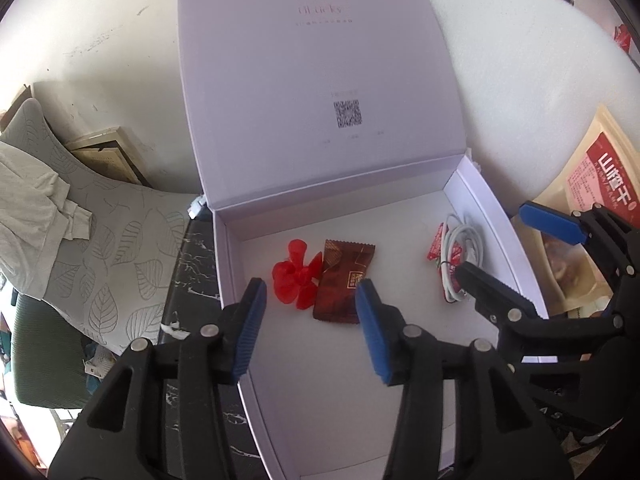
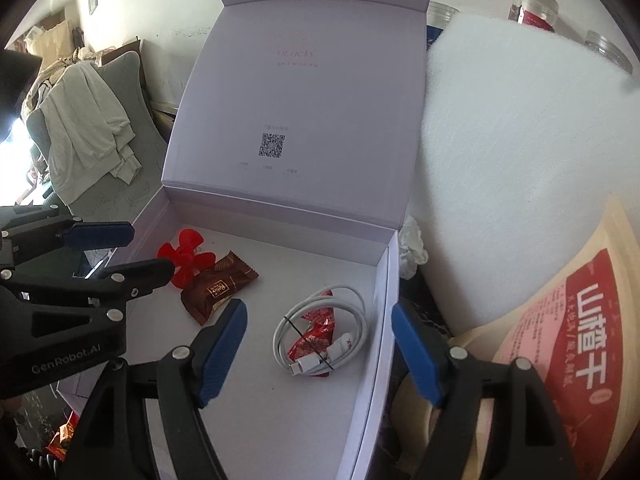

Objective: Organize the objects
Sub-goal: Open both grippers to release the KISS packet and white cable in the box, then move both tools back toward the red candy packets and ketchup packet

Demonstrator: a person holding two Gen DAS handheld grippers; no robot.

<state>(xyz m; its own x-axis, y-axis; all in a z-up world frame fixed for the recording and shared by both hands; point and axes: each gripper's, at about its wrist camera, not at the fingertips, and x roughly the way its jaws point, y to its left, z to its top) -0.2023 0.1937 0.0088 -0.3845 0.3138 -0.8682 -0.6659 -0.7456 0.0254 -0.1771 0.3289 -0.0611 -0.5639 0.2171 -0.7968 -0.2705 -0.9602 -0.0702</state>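
Observation:
A white gift box [image 1: 228, 240] [image 2: 384, 320] stands open with its lid upright at the back. Inside lie a red plastic propeller [image 1: 294, 278] [image 2: 186, 258], a brown candy wrapper [image 1: 344, 284] [image 2: 218, 286], a coiled white cable [image 1: 466, 248] [image 2: 324, 330] and a red packet [image 1: 436, 246] [image 2: 310, 338] under the cable. My left gripper [image 1: 310, 328] [image 2: 116, 250] hangs open over the box's left side, just short of the propeller and candy, nothing between its fingers. My right gripper [image 2: 318, 352] [image 1: 508, 248] is open above the cable, its right finger outside the box wall.
A tan snack pouch [image 1: 592, 208] [image 2: 576, 332] with a red label lies right of the box. White foam [image 2: 520, 128] rises behind it, clear jars [image 2: 536, 4] beyond. A grey leaf-patterned chair [image 1: 100, 240] with a white garment [image 2: 88, 128] stands left. Dark marbled tabletop [image 1: 192, 280] shows beside the box.

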